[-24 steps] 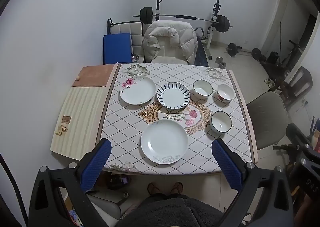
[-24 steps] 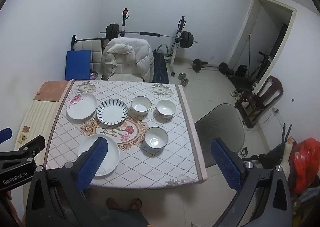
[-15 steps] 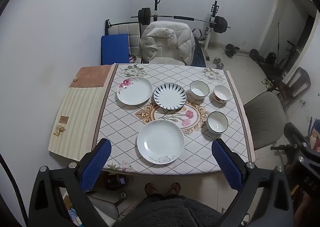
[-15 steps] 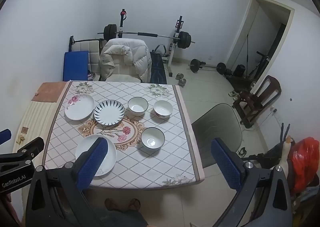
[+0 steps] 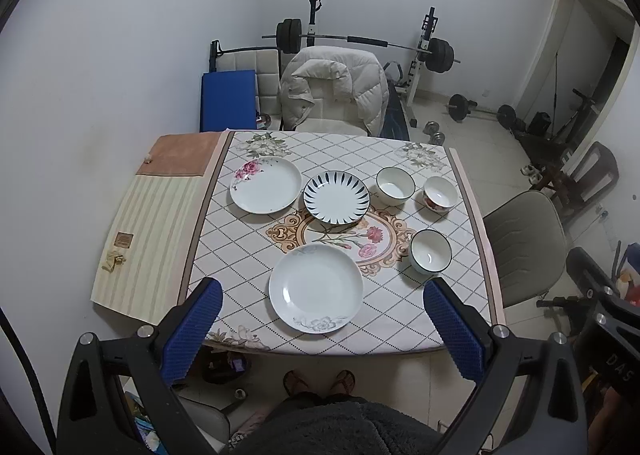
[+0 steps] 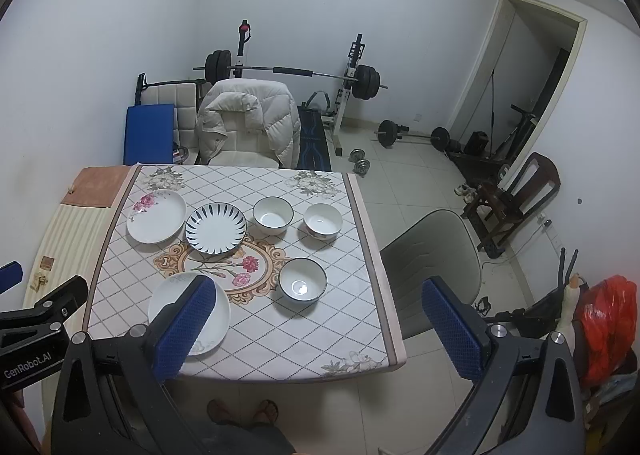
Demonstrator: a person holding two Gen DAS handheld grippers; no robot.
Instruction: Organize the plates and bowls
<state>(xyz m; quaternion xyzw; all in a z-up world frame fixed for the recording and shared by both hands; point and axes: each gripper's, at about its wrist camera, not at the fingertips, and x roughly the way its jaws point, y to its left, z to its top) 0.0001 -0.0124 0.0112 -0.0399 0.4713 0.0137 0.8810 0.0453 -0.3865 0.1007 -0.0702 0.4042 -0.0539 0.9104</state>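
Three plates and three bowls lie apart on the patterned tablecloth (image 5: 240, 255). A plain white plate (image 5: 316, 287) is nearest, a blue-striped plate (image 5: 336, 197) behind it, a rose plate (image 5: 265, 185) far left. A white bowl (image 5: 395, 186), a red-flowered bowl (image 5: 440, 194) and a dark-rimmed bowl (image 5: 431, 252) sit on the right. The right wrist view shows the same plates (image 6: 216, 227) and bowls (image 6: 302, 279). My left gripper (image 5: 324, 331) and right gripper (image 6: 320, 329) are both open and empty, held high above the table's near edge.
A chair with a cream jacket (image 5: 336, 91) stands behind the table, a grey chair (image 5: 524, 243) at its right. A striped cloth (image 5: 148, 239) covers the left side. A barbell rack (image 6: 296, 73), weights and a red bag (image 6: 608, 327) are on the floor.
Both cameras have shifted slightly; the table and dishes sit a little lower and to the left in view. No dish has moved and both grippers stay open.
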